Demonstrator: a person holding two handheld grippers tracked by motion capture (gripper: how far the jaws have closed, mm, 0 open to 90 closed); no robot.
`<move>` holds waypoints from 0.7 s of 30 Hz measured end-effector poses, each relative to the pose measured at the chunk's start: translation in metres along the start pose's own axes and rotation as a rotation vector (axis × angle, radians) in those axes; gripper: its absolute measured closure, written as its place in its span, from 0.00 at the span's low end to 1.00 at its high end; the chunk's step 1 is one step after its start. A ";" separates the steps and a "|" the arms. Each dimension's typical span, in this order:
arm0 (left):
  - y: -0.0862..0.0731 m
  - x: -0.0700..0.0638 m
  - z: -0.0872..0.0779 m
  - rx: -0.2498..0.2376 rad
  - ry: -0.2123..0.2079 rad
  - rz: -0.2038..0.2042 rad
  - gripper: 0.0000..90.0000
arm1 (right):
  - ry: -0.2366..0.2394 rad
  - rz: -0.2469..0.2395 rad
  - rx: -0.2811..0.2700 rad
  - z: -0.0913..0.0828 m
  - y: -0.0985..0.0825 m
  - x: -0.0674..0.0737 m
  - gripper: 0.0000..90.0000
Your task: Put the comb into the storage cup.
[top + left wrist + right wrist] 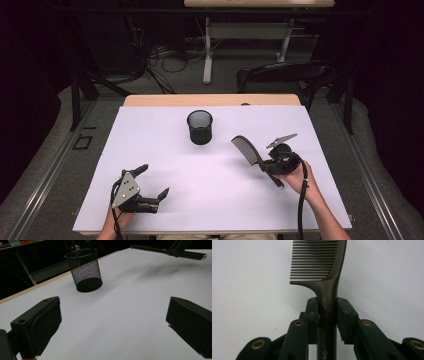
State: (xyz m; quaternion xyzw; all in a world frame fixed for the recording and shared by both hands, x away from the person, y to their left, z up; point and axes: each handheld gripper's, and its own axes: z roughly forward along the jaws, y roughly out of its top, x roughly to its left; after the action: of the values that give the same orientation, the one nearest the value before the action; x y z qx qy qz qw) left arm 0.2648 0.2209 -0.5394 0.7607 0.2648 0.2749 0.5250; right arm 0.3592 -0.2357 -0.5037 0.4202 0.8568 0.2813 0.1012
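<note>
A dark comb (247, 151) is held above the white table at the right, its toothed end pointing up and left. My right gripper (265, 162) is shut on the comb's handle (328, 310), the jaws clamped on either side just below the teeth. A black mesh cup (200, 127) stands upright at the table's far middle, empty as far as I can see, and appears again in the left gripper view (85, 270). My left gripper (152, 182) rests low at the near left, open, nothing between its fingers (42, 322).
A white sheet (215, 200) covers the table, with a wooden edge (210, 100) at the far side. A dark chair (285, 75) and a desk frame stand beyond the table. Cables trail from both grippers.
</note>
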 end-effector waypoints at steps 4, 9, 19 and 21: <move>0.000 0.000 0.000 -0.001 0.003 -0.003 0.00 | -0.004 0.000 -0.027 -0.001 0.000 0.000 0.81; 0.000 0.000 0.001 0.000 0.003 -0.001 0.00 | -0.007 -0.003 -0.065 -0.002 0.000 0.000 0.81; 0.000 0.002 0.002 -0.002 0.000 -0.003 0.00 | -0.017 -0.003 -0.118 -0.003 -0.001 0.000 0.81; 0.000 0.002 0.003 -0.003 -0.002 -0.005 0.00 | -0.018 0.000 -0.131 -0.004 -0.001 0.001 0.81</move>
State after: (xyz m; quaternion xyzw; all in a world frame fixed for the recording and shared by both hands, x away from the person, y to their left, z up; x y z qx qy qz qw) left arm 0.2685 0.2204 -0.5396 0.7596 0.2659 0.2732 0.5269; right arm 0.3565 -0.2370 -0.5013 0.4153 0.8354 0.3332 0.1363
